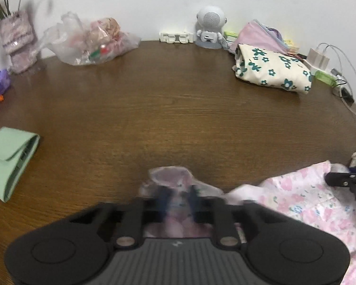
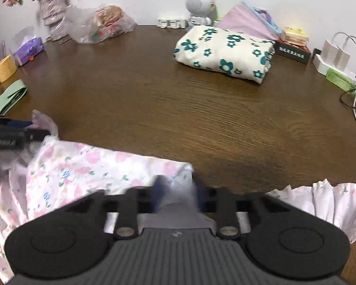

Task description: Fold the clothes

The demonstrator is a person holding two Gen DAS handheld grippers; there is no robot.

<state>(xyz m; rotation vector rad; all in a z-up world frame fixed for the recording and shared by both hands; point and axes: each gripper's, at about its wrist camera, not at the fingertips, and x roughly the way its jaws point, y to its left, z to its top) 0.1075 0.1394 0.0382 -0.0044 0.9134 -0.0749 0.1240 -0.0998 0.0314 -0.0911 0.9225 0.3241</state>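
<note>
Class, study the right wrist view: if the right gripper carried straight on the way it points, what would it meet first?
Probably bare wooden table: the right gripper, shut on the pink floral garment, angles downward. The folded green-flowered cloth lies farther on, though depth is unclear.

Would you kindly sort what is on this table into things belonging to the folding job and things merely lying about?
Job: pink floral garment; left gripper and right gripper, both shut on it.
Lying about: folded green-flowered cloth, plastic bag, astronaut speaker, yellow mug, chargers.
</note>
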